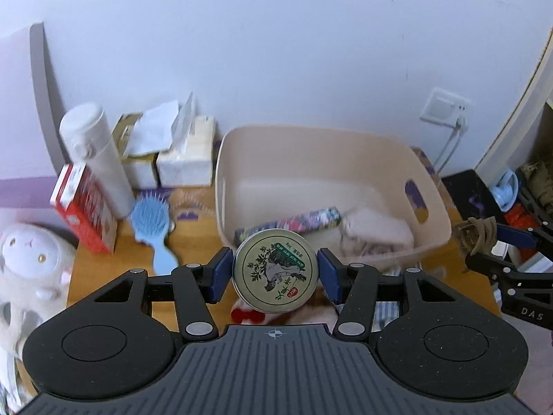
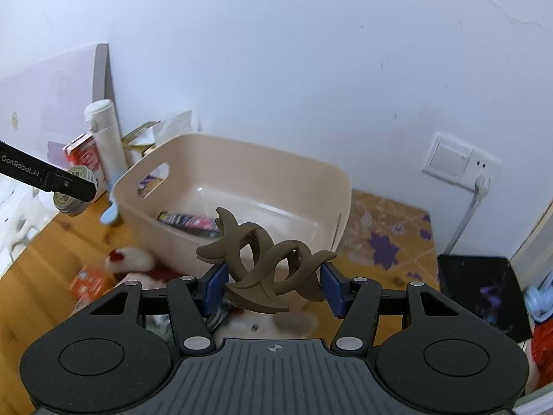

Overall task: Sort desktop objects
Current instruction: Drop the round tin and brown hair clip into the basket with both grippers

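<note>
My left gripper [image 1: 275, 273] is shut on a round gold tin [image 1: 275, 270] with a green plant picture, held above the desk just in front of the beige bin [image 1: 428, 238]. My right gripper [image 2: 273, 285] is shut on a brown hair claw clip [image 2: 262, 263], held in front of the same bin [image 2: 179, 148]. The bin holds a colourful long box [image 1: 288, 223] and a pinkish cloth [image 1: 376, 231]. The tin and left gripper show at the left of the right wrist view [image 2: 71, 190]; the clip shows at the right of the left wrist view [image 1: 478, 235].
On the wooden desk [image 1: 193, 238] stand a white bottle [image 1: 93, 152], a red box [image 1: 84, 207], tissue packs [image 1: 186, 152] and a blue hairbrush [image 1: 152, 221]. A white plush [image 1: 27, 259] lies at left. A red-white plush [image 2: 131, 259] lies before the bin. A wall socket [image 2: 459, 162] is at right.
</note>
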